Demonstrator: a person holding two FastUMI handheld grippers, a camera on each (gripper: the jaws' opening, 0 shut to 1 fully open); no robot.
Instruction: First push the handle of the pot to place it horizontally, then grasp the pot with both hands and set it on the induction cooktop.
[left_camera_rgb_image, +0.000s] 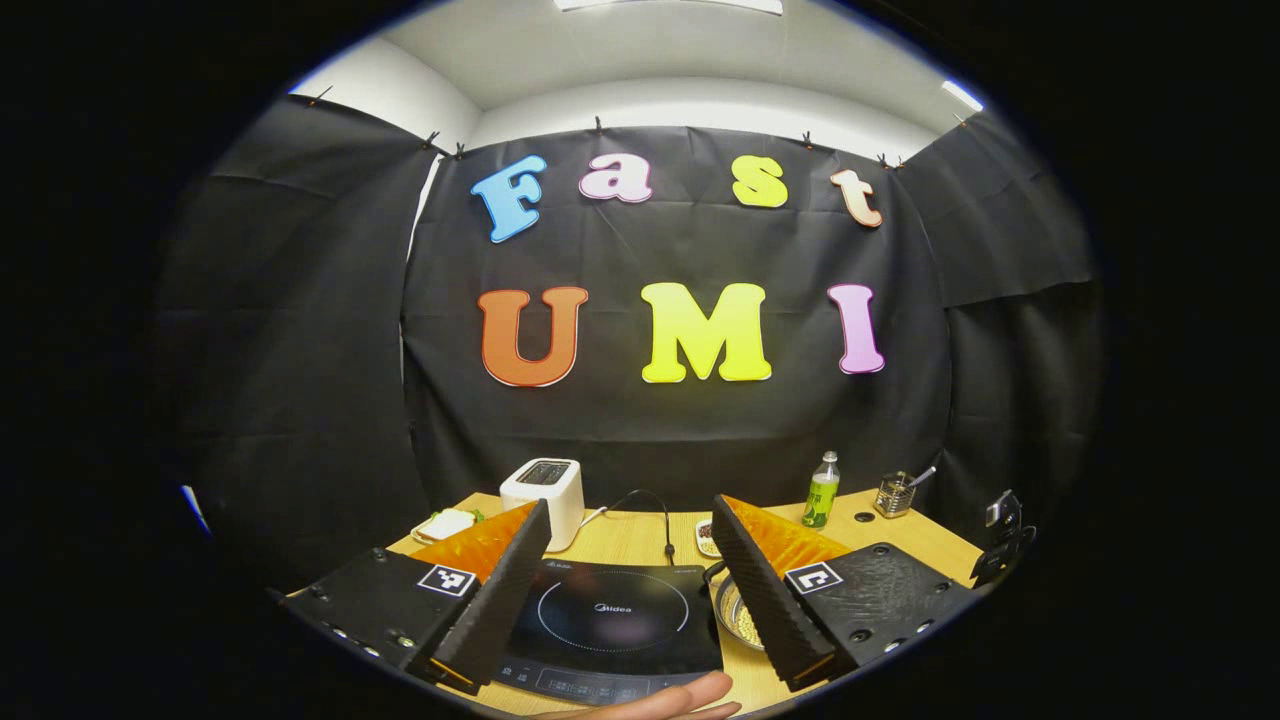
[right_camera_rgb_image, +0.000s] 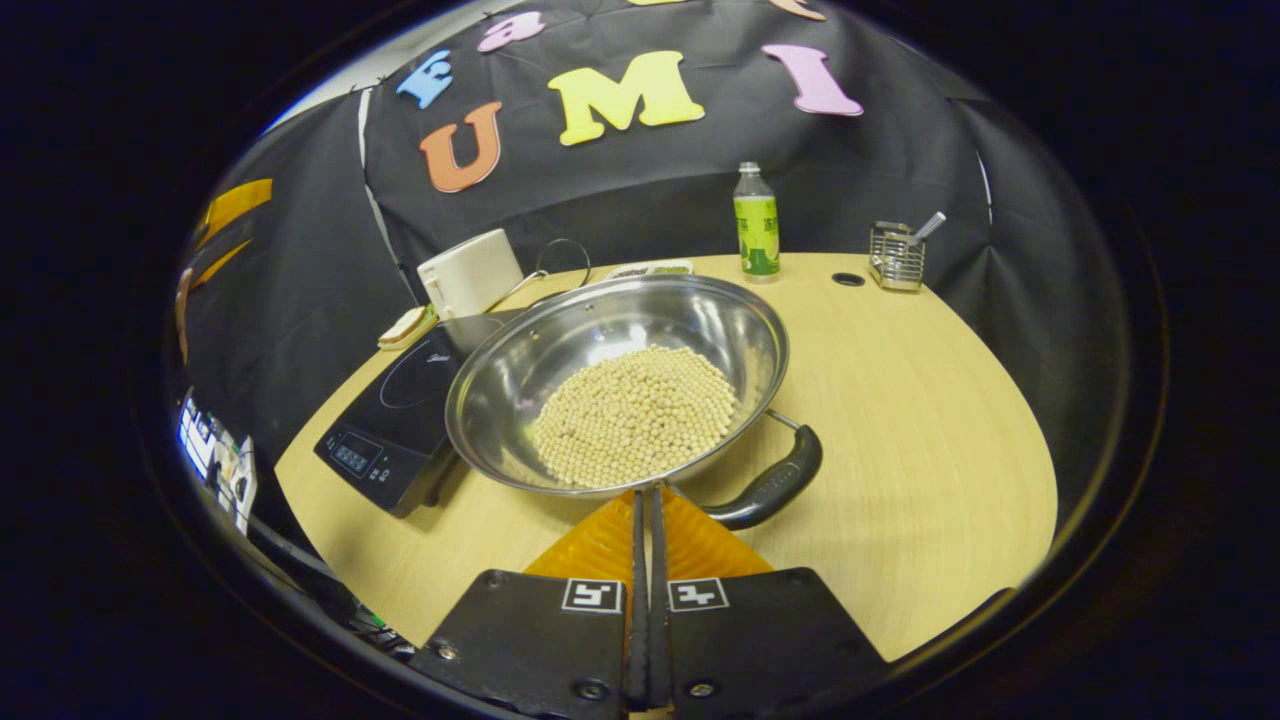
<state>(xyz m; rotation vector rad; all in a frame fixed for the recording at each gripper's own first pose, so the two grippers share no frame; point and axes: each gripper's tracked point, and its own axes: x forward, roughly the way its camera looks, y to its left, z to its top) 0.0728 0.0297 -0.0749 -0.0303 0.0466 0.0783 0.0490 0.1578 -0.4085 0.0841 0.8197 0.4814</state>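
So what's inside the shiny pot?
The pot holds a heap of small pale round beans. They cover the middle of the bottom, so whatever lies beneath them cannot be seen.

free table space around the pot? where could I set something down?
Widest bare patch: table right of the pot, from its handle back toward the bottle and utensil holder. A smaller strip lies in front of the cooktop. Crowded at back left: toaster, plates and cord close together behind the cooktop.

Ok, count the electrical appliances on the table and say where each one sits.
2. The induction cooktop lies at the table's left edge beside the pot; the toaster stands behind it near the cloth wall. Others may be hidden.
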